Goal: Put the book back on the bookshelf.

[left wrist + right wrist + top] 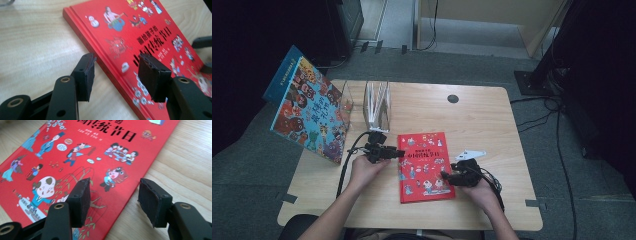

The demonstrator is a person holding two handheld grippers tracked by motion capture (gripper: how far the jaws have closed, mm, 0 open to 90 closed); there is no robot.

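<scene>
The red picture book (425,166) lies flat, long axis running away from the person. The left gripper (398,153) straddles its spine edge and the right gripper (445,176) its opposite edge. Both stand apart, clamping nothing.

pale wooden table (492,115) — flat red book (425,166), clear acrylic rack (377,106), propped picture book (309,110)

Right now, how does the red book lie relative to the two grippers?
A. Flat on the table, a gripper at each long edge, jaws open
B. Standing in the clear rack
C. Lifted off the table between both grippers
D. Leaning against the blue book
A: the red book lies flat on the table, with the left gripper at its spine edge and the right gripper at the opposite edge, neither clamping it.
</scene>
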